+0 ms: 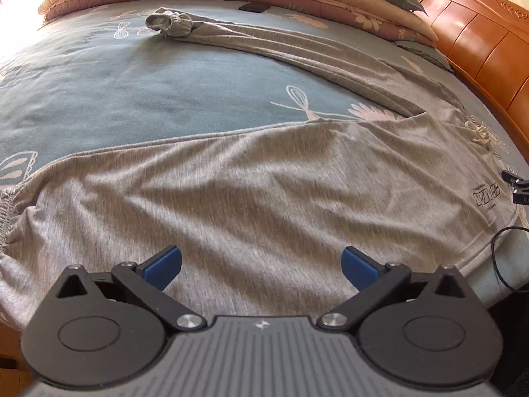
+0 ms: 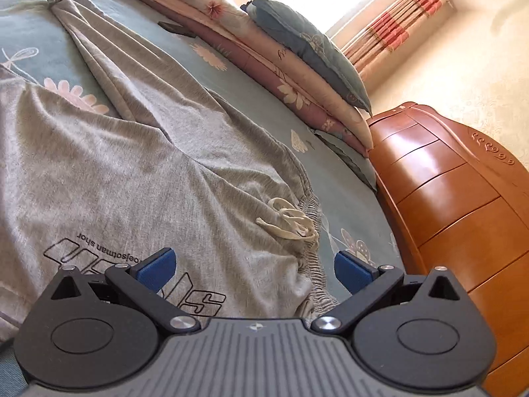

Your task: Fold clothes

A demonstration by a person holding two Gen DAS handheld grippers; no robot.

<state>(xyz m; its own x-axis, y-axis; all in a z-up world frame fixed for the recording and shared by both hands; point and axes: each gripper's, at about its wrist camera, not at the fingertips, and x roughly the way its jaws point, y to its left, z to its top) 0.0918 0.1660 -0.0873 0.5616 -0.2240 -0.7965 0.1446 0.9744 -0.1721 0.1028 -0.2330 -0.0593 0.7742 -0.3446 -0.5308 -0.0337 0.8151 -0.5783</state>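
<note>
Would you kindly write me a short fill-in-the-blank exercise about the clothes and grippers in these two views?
1. The grey trousers lie spread on a ____.
2. Both the left gripper and the right gripper have their jaws ____.
3. The drawstring at the waistband is ____ in colour.
4. The far leg cuff is ____, not flat.

Missing words: bed; open; cream; bunched up
</note>
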